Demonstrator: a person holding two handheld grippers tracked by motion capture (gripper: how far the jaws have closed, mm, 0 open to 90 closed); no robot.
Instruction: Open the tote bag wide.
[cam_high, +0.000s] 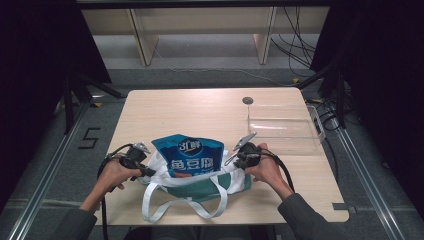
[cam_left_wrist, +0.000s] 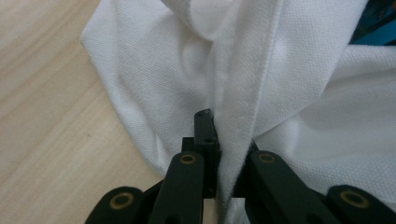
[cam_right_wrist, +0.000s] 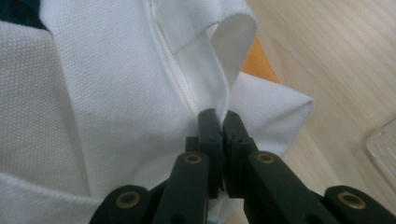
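Two hand-held grippers were at work, one at each side of a white tote bag (cam_high: 200, 180) lying on the table (cam_high: 200, 110).

Item 1, left hand-held gripper (cam_high: 145, 170): jaws closed tight on a stitched fold of the bag's white fabric (cam_left_wrist: 243, 93), the seam running up between the pads in the left gripper view. Bare table showed just to its left.

Item 2, right hand-held gripper (cam_high: 235, 161): jaws pressed together, pinching the bag's hem below a looped white strap (cam_right_wrist: 224, 60), as seen in the right gripper view. An orange patch (cam_right_wrist: 259, 63) lay just beyond the strap.

Item 3, blue snack packet (cam_high: 189, 155): between the two grippers, its upper half standing out of the bag's mouth.

Item 4, bag handles (cam_high: 165, 205): trailing loose on the near side of both grippers.

Item 5, clear plastic tray (cam_high: 285, 130): beyond the right gripper, apart from the bag.

Handling note, as a judgement: the step appeared to be holding the mouth wide so the packet seats inside. Both pinches should stay level and pull outward evenly; an uneven tug could tip the packet or slip the thin hem from the pads.
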